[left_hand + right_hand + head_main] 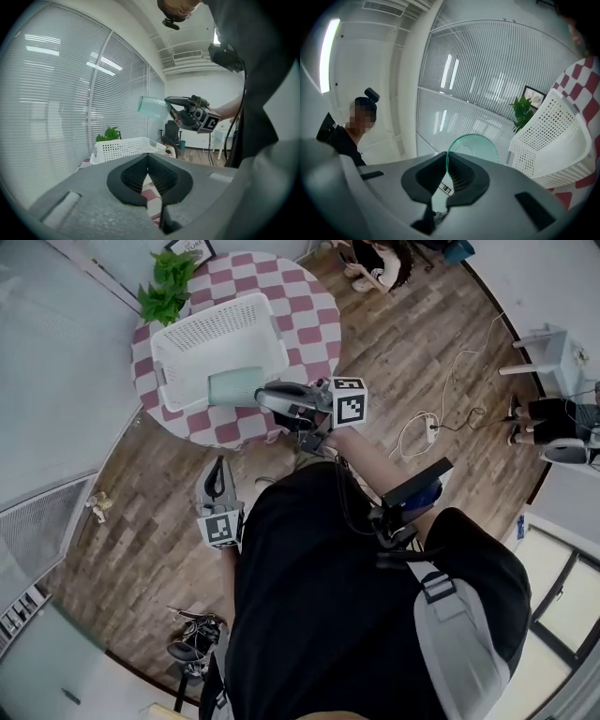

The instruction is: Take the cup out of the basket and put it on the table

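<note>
Right gripper [446, 161], clenched on the rim of one pale green cup [474, 146], holds it in the air over the near edge of one white basket [211, 334]. Left gripper [148, 161], closed and empty, hangs low beside the person. The basket sits on one round checked surface [314, 320], with one potted plant [167, 282] behind it.

Reads no word, brand or number anywhere, finding only black-and-white square markers on the cubes of the left hand-held gripper [219, 465] and right hand-held gripper [265, 395], a barcode-like sticker [446, 188] in the right jaws' gap, and a framed picture [190, 249] too small to make out.
</note>
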Demonstrator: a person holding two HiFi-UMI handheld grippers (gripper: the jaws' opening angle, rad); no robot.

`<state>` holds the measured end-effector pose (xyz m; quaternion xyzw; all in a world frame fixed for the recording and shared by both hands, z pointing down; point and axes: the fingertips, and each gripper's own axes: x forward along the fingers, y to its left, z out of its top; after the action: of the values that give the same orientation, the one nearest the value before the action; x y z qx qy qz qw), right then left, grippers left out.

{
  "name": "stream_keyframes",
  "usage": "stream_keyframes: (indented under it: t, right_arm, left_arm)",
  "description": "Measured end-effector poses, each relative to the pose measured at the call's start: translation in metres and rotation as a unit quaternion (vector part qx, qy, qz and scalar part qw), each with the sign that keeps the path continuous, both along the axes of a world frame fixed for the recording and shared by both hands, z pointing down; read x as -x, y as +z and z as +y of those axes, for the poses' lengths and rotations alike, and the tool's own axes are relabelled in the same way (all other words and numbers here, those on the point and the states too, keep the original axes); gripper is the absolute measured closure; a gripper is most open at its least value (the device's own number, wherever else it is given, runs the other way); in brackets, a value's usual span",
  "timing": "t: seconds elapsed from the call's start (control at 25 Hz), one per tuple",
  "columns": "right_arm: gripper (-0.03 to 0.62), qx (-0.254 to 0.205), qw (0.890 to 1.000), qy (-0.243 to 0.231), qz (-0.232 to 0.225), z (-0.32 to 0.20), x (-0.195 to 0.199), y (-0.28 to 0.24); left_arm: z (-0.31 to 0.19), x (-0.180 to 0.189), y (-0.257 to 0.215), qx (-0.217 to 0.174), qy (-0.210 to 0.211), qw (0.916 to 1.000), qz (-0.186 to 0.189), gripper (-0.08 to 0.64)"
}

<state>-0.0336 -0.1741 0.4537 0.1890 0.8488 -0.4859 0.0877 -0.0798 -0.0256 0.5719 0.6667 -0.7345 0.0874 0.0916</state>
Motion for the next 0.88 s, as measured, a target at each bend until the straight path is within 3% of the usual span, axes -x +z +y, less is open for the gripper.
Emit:
stream_keyframes:
  t: [0.68, 0.88]
  right_arm:
    - [0.572, -0.019, 1.0, 0.019, 0.011, 0.018, -0.036, 0.029]
    - [0.572, -0.019, 0.999, 0.022, 0.017, 0.016, -0.038, 0.042]
  left_arm:
    - [-0.017, -0.015, -0.004, -0.002, 0.059, 0.9982, -0.011, 0.555]
    - [-0.024, -0.015, -0.012, -0.013, 0.063, 0.9979, 0.007, 0.555]
